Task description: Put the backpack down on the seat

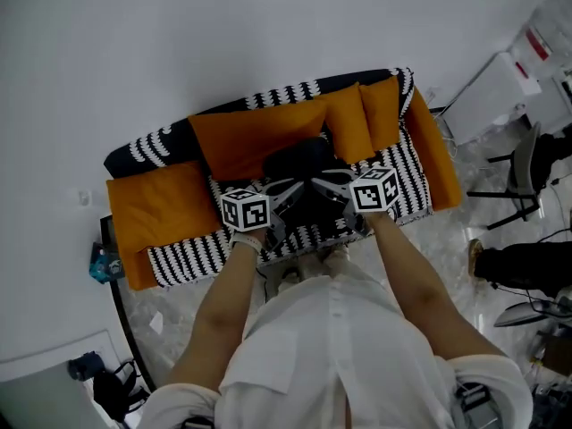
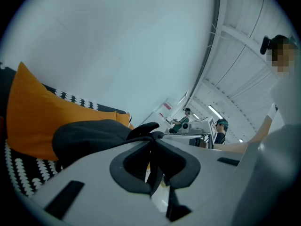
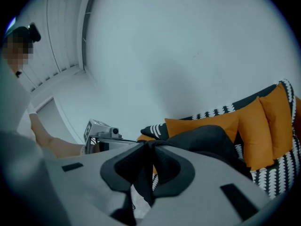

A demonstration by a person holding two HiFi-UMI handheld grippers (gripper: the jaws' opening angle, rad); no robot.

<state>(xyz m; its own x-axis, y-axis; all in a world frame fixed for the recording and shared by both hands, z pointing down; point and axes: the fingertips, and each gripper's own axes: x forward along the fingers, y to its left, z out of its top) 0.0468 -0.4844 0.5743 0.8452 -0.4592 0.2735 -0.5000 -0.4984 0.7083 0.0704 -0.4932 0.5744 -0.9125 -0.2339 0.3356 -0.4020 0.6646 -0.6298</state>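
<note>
You're standing over the sofa (image 1: 413, 175), striped black and white, with orange cushions (image 1: 259, 137) along its back and one more on the left end (image 1: 156, 206). The backpack (image 1: 299, 164) is black and at mid-seat, right in front of the back cushions and between your two tools. Can't tell if its full weight is down on the seat.

Left hand-held gripper (image 1: 284, 195): comes in from the left with its marker cube toward you. In the left gripper view, its jaws (image 2: 153, 147) are nearly together and clamped on a black strap of the backpack (image 2: 89, 135). An orange cushion (image 2: 33, 112) is behind the bag.

Right hand-held gripper (image 1: 331, 184): comes in from the right, tip near the left one. In the right gripper view, its jaws (image 3: 148, 149) are pinched on a fold of black fabric at the top of the backpack (image 3: 207, 140). The cushions (image 3: 202, 124) and the striped sofa back are behind it. The left tool also shows in that view, just past the jaws.

Off to the right on the floor is a chair (image 1: 523, 172). Two people (image 2: 218, 131) show far back in the left gripper view.
</note>
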